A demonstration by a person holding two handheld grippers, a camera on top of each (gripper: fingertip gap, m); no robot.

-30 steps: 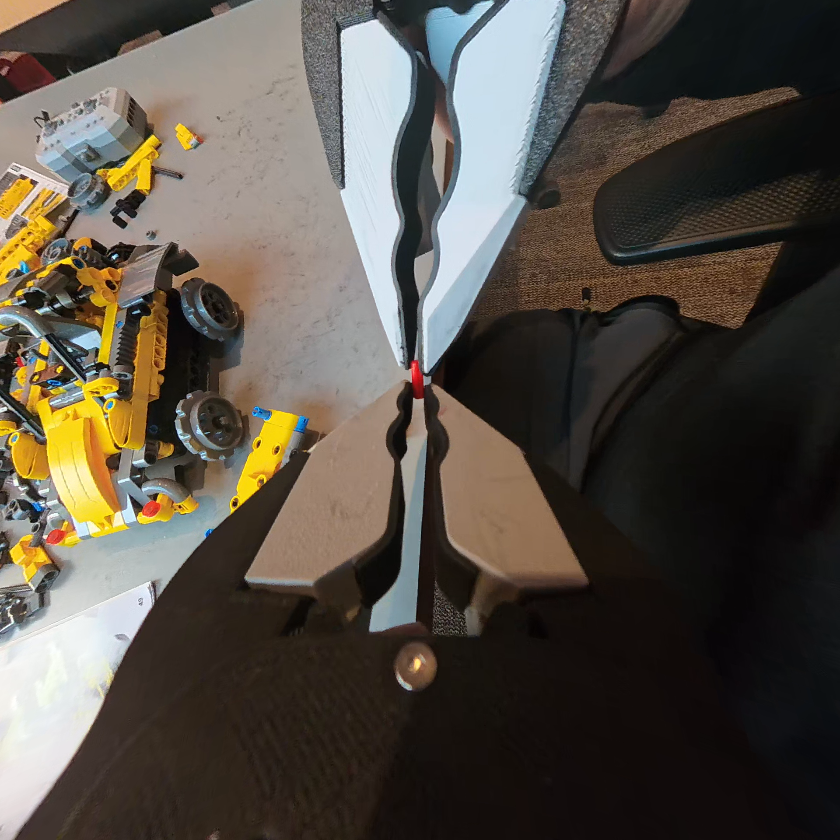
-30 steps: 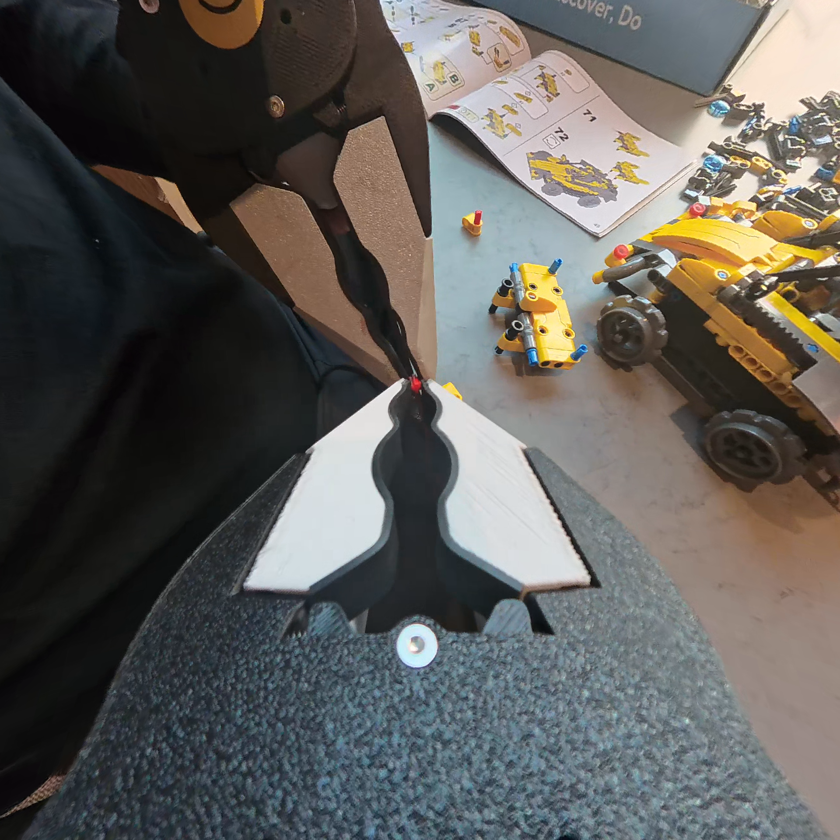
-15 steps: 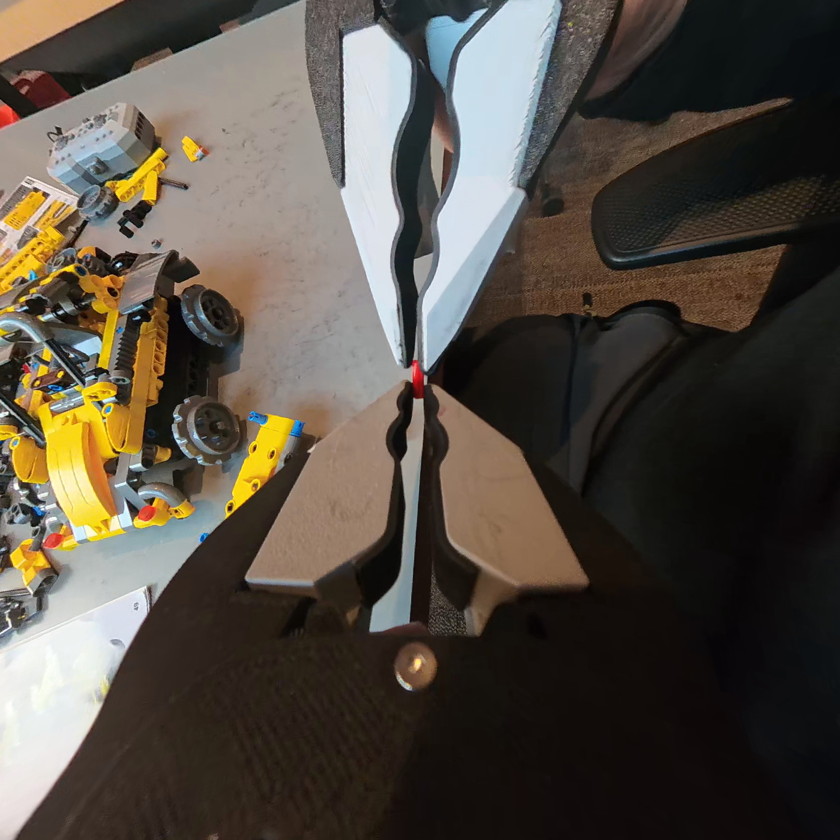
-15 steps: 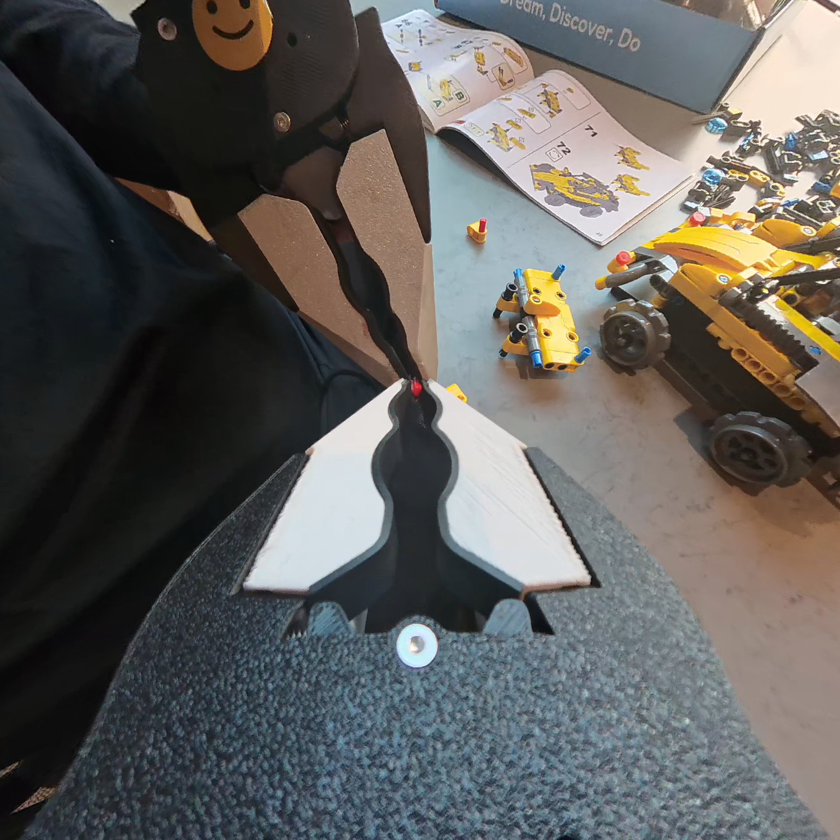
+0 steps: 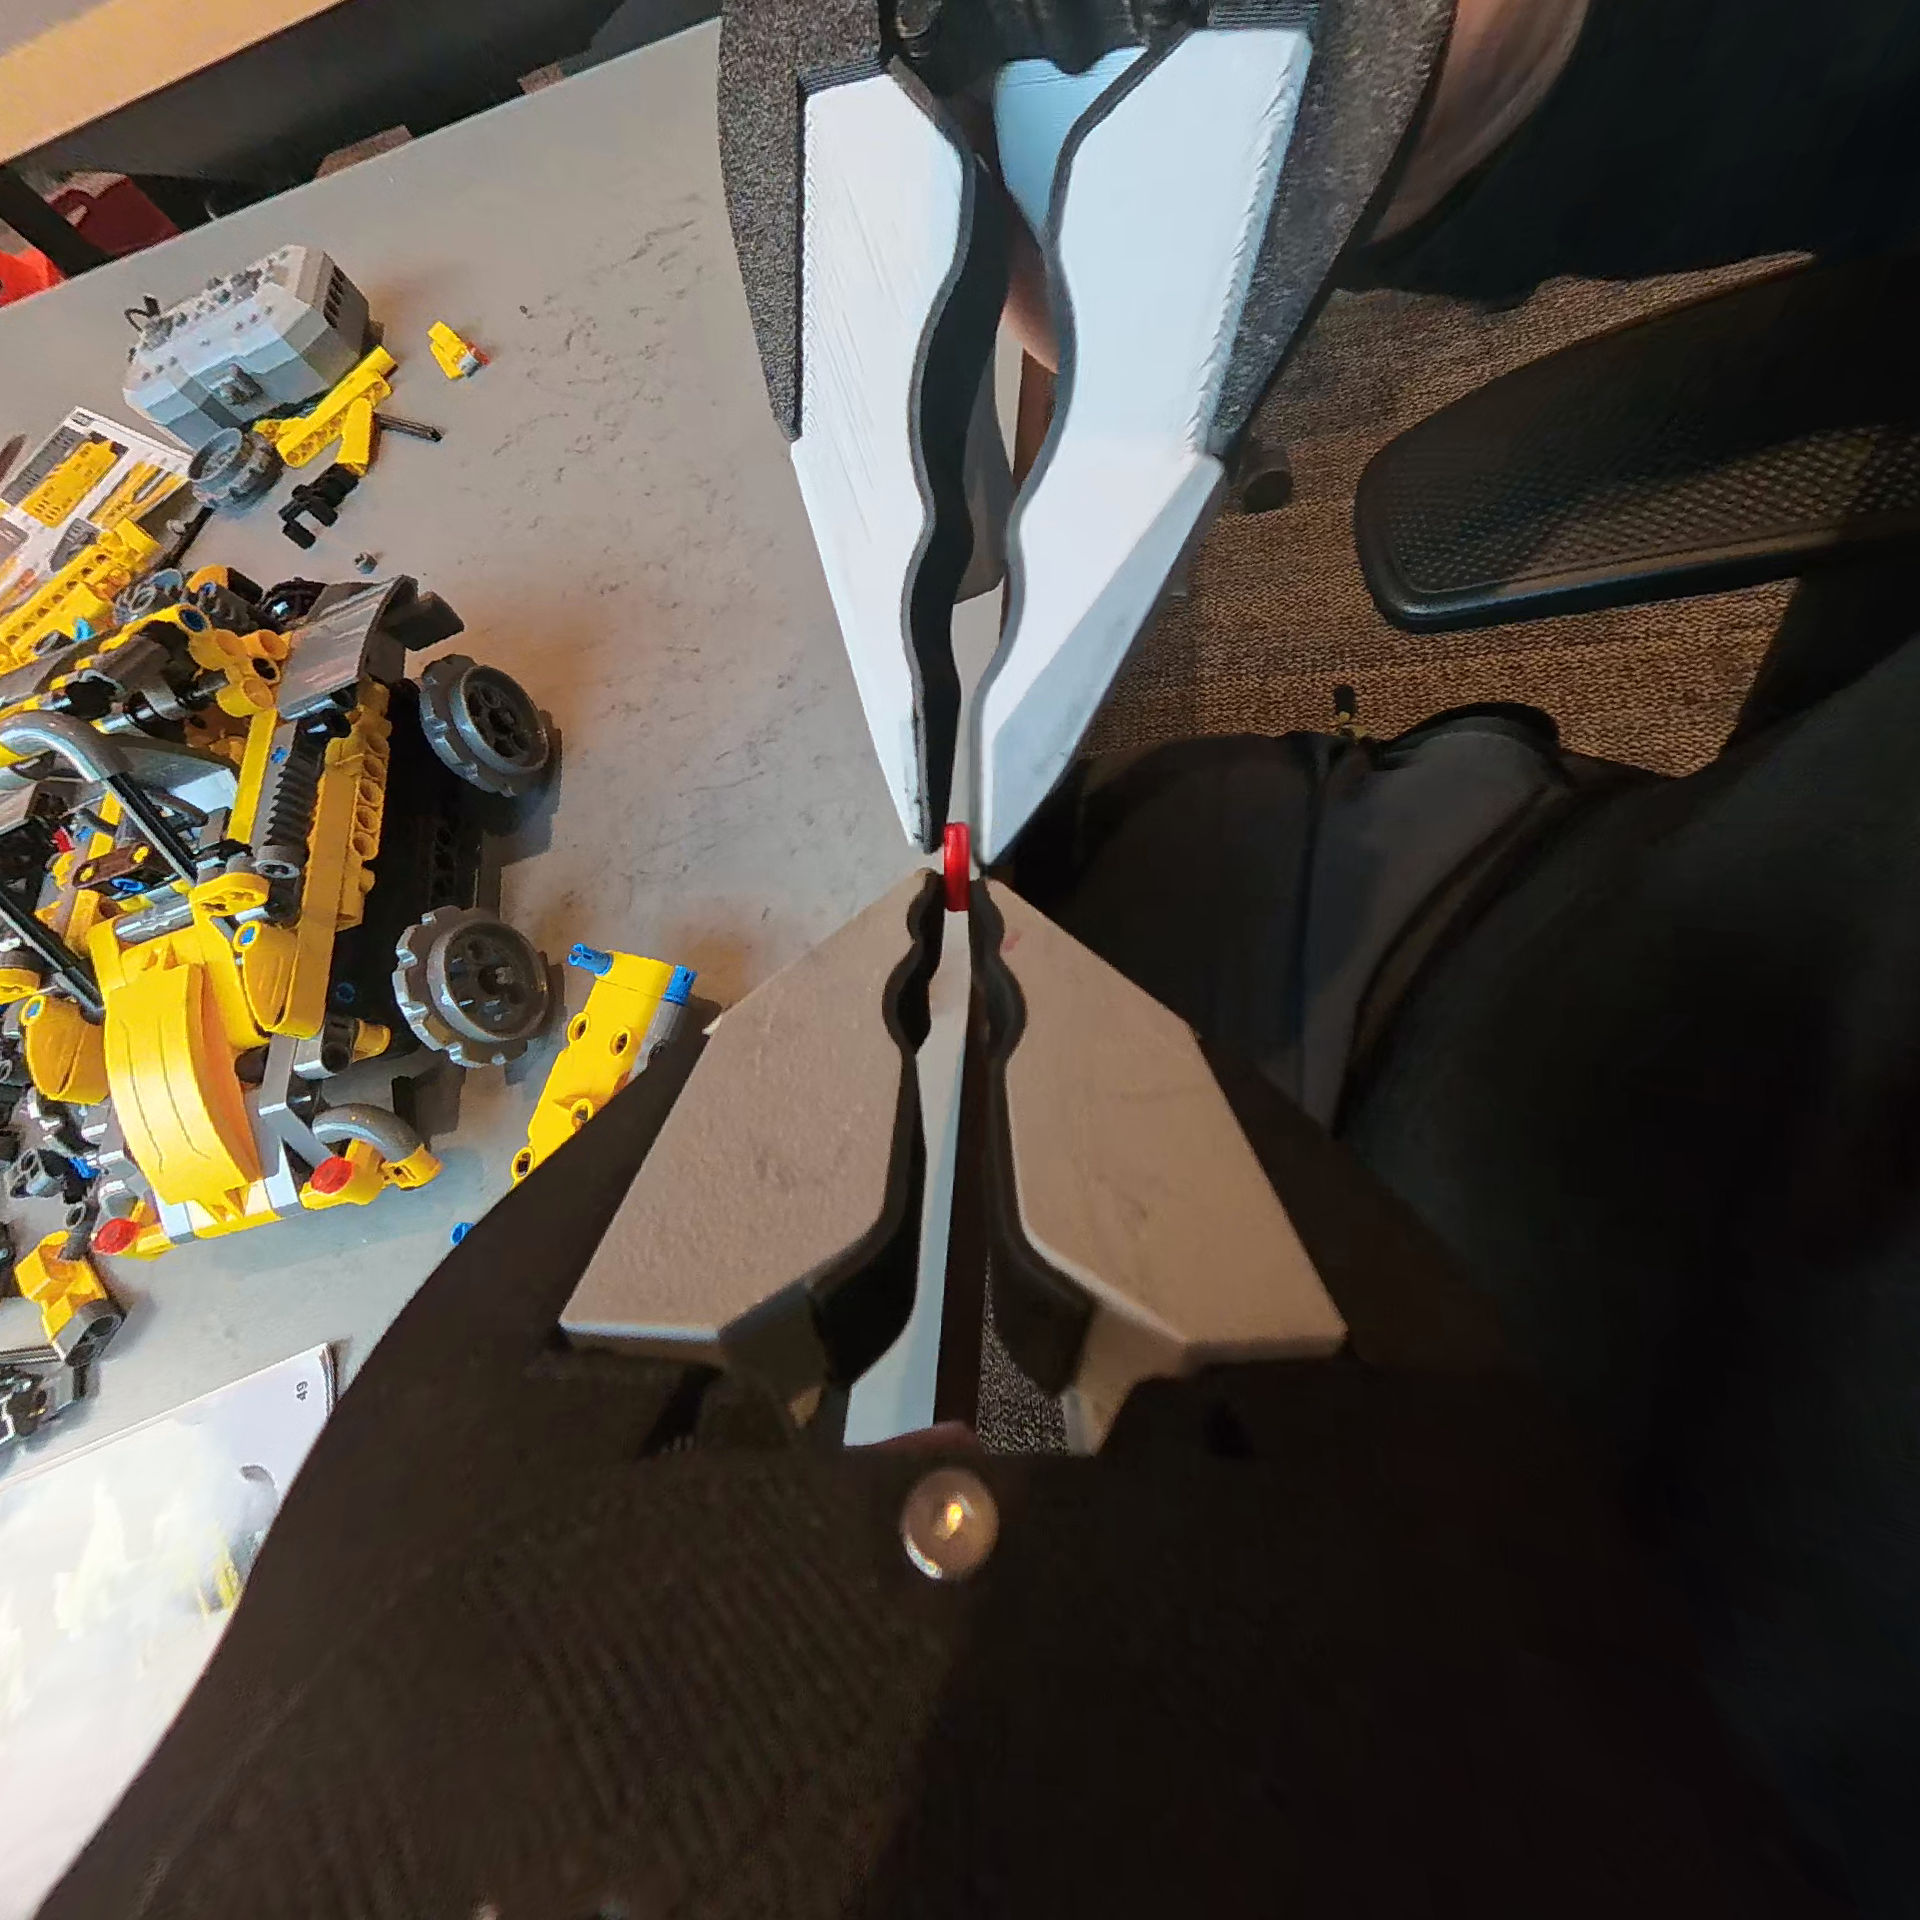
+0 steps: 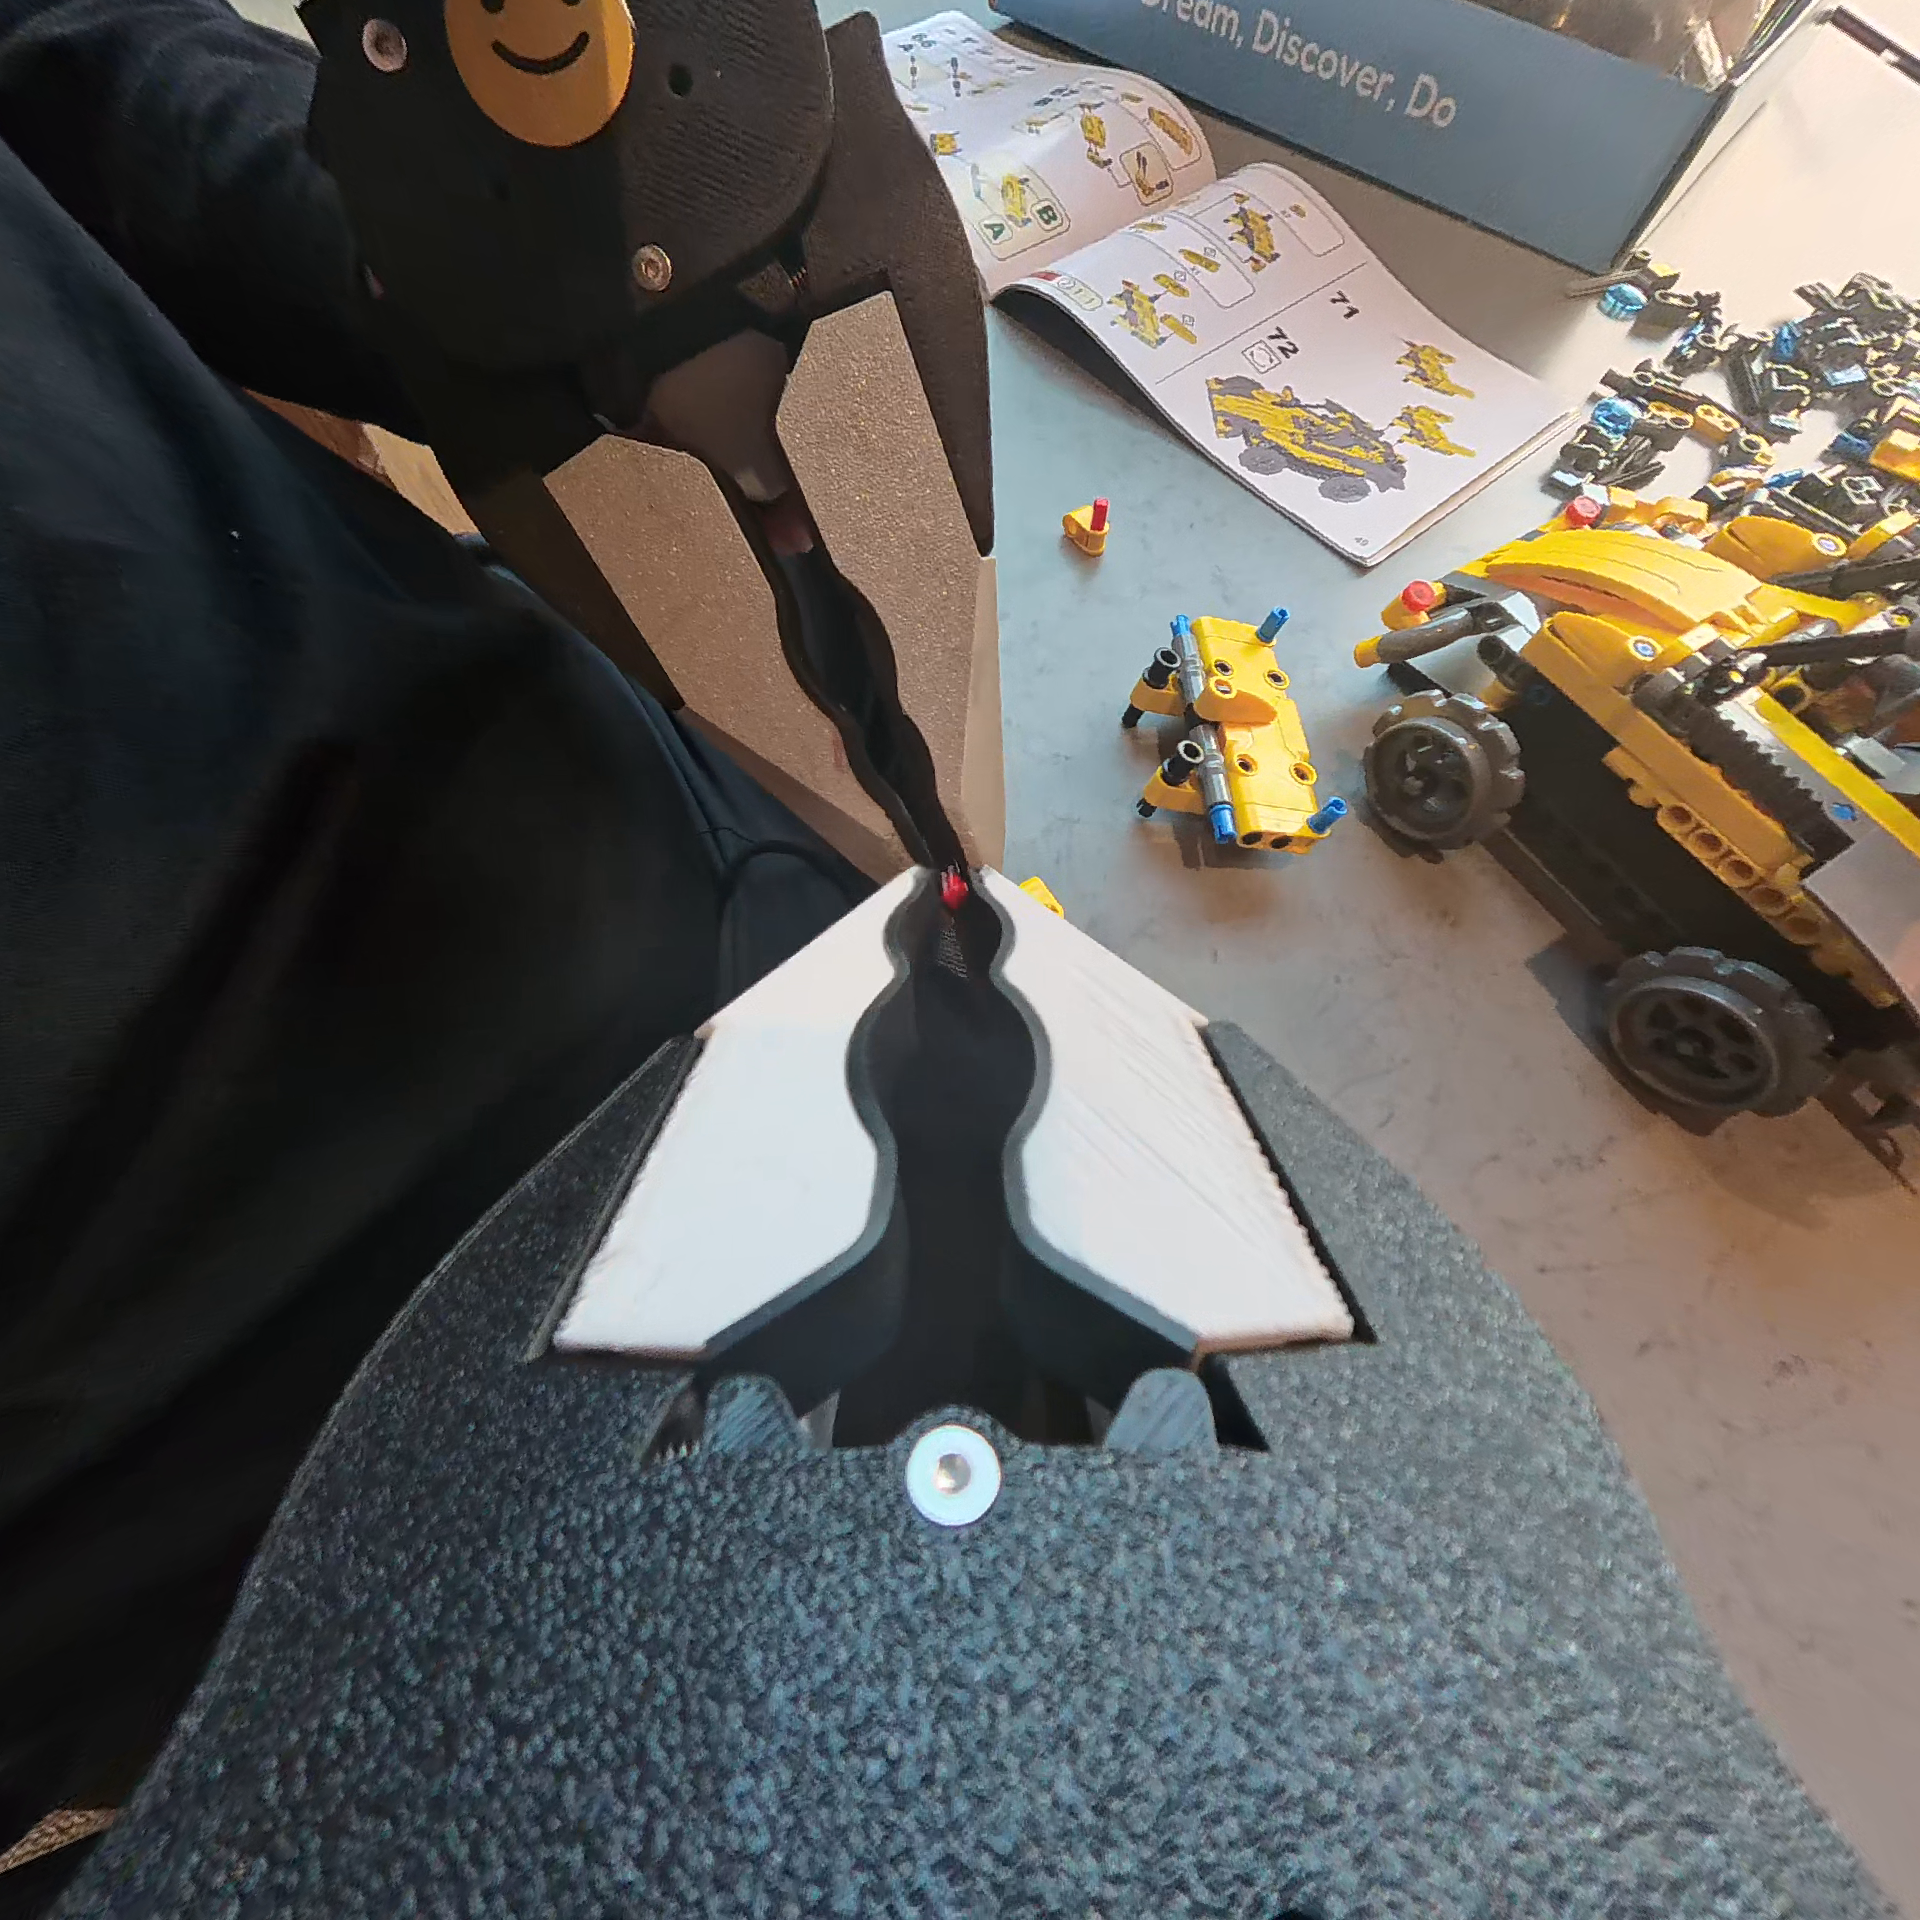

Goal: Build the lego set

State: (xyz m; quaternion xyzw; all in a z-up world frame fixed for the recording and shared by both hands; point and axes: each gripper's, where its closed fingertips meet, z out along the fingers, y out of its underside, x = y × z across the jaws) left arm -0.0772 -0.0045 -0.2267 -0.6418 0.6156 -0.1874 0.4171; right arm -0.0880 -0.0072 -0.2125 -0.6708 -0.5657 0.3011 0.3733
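A small red brick piece (image 5: 954, 864) sits between two grippers that meet tip to tip over the table's near edge and a person's dark-clothed lap. My left gripper (image 5: 954, 896), with grey fingers, is shut with its tips on the red piece. My right gripper (image 5: 956, 831), with white fingers, comes from the opposite side and its tips pinch the same piece. In the right wrist view the red piece (image 6: 951, 890) shows at the tips of my right gripper (image 6: 951, 896), with my left gripper (image 6: 943, 857) pressed against it from above. How much of the piece each holds is hidden.
A yellow brick vehicle (image 5: 208, 935) (image 6: 1683, 790) stands on the grey table (image 5: 675, 416), with a small yellow sub-assembly (image 6: 1242, 743) beside it. An open instruction booklet (image 6: 1247, 343), a blue box (image 6: 1455, 125), loose parts and a grey block (image 5: 249, 332) lie around. A chair armrest (image 5: 1621, 488) is at the right. The tips of both grippers are at nearly the same place.
Both grippers stay tip to tip on the red piece. The pair has drifted slightly, so the table objects shift a little in both views.
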